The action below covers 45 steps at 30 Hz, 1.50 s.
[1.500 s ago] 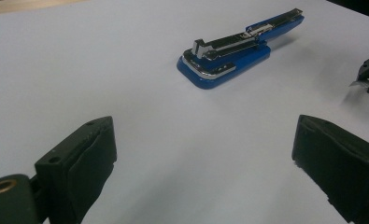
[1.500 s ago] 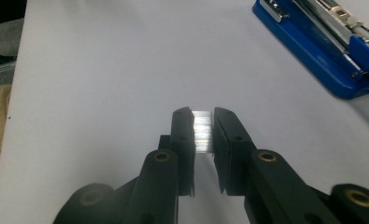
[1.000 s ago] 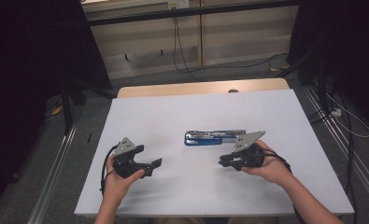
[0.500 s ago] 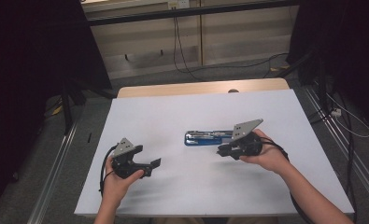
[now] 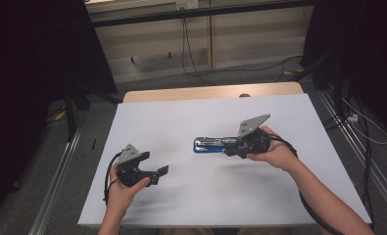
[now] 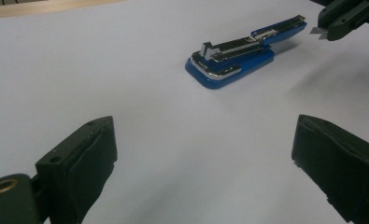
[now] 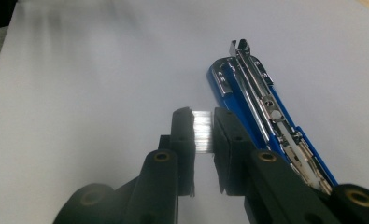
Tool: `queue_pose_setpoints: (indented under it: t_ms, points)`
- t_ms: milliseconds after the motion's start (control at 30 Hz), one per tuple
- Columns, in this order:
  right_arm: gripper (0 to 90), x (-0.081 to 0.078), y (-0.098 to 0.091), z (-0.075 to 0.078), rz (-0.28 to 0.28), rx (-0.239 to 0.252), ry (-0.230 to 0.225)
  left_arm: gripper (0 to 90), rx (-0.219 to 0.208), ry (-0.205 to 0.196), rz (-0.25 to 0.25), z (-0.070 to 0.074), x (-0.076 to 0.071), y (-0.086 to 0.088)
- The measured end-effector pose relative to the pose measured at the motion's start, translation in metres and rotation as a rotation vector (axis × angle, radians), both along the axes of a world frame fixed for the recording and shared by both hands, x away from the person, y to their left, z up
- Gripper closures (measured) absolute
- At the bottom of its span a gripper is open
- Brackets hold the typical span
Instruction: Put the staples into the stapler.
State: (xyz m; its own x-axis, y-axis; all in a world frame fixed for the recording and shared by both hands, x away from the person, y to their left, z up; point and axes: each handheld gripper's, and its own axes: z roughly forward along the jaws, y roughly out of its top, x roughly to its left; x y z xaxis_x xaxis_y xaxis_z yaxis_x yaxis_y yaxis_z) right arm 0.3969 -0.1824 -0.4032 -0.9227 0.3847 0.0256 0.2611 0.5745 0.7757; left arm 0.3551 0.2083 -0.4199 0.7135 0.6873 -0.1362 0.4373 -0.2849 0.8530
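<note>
Loading staples: strip held beside the open stapler.
Right gripper point(image 7: 203, 128) clamps a staple strip point(image 7: 202, 132); the blue stapler point(image 7: 261, 116), lid open, lies just right of the jaws, its long axis roughly parallel with them. Left gripper point(image 6: 203, 158), jaws released and empty, is well apart.

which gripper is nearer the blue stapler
Right. The right gripper, shut on a strip of staples, is at the stapler's rear end. The left gripper sits open, well apart, nearer the person.
</note>
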Motion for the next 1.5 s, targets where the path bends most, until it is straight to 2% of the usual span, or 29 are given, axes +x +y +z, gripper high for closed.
queue_pose_setpoints:
  t_ms: [300,533,700,1500]
  points:
    - [79.3,0.013,0.005,0.002,0.020,-0.012,0.007,6.9,0.001,0.006,-0.002,-0.001,-0.001,0.001]
    - [79.4,0.022,0.007,-0.001,0.013,-0.008,0.014,6.8,-0.001,0.013,-0.009,-0.001,0.000,0.001]
    - [79.3,0.027,0.009,-0.001,0.016,0.005,0.018,6.8,-0.004,0.015,-0.011,-0.001,0.000,0.000]
    - [79.3,0.045,0.021,-0.005,0.043,-0.015,0.020,6.8,0.001,0.014,-0.007,-0.001,0.000,0.001]
